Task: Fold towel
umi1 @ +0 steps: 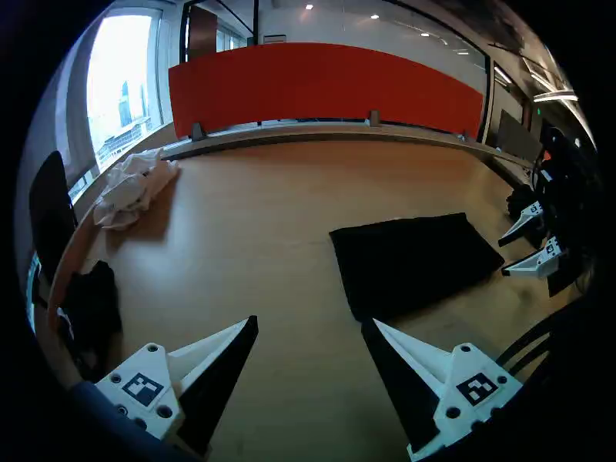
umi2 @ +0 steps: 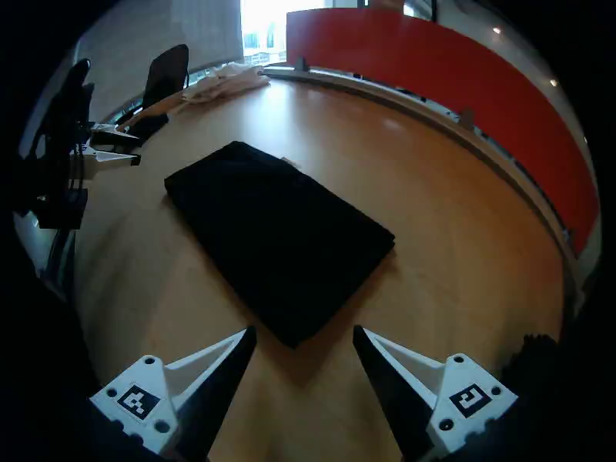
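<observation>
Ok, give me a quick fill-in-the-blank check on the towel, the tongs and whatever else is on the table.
1. The towel lying flat on the table is ____ in colour.
2. The left tongs and the right tongs are both ____, gripping nothing.
3. The divider along the table's far edge is ____.
4. The crumpled cloth at the table's far corner is ____.

Missing words: black; open; red; white.

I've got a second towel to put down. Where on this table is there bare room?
The table is bare between the black towel and the white cloth heap, and from the towel back to the red divider. Crowded: the window-side edge, with the heap and a dark bundle.
</observation>
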The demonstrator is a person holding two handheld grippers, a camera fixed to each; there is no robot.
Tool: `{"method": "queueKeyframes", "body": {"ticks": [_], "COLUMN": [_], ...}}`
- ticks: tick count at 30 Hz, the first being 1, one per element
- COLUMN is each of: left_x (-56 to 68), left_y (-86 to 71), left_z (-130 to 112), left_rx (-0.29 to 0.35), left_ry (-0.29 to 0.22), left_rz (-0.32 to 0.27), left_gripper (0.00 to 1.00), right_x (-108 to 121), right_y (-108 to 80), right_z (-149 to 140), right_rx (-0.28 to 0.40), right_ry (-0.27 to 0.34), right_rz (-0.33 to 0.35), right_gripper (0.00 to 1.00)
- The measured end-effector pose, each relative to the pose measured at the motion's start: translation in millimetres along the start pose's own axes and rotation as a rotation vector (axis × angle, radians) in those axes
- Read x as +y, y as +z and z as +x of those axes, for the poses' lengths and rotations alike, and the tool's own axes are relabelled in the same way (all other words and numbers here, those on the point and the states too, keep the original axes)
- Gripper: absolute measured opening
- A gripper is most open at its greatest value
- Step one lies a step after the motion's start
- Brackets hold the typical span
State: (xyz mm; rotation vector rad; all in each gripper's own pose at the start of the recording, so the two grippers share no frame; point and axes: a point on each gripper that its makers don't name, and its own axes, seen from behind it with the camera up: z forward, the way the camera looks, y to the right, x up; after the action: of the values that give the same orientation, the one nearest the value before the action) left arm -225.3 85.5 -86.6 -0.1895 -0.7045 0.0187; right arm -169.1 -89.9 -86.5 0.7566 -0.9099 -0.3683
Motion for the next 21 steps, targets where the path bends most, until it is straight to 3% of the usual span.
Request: {"method": "queueKeyframes", "body": {"ticks": [8,21], "left_x": [-6.6,-12.4], "left_y": [-7.2,-18.7], "left_z": [-11.7,-16.3], "left_rx": [0.004,0.01], "left_ry": [-0.02,-0.001], "left_rz": [0.023,0.032], "left_gripper": [1.0,1.0], "right_x": [-1.6,-5.9], "right_y": [1.1,4.9], "right_z": [-4.1,-8.9], "right_rx": [-0.013,-0.037], "right_ry": [-0.013,0.004], "right_rz": [0.014,0.041], "right_gripper": [0.83,0.51]}}
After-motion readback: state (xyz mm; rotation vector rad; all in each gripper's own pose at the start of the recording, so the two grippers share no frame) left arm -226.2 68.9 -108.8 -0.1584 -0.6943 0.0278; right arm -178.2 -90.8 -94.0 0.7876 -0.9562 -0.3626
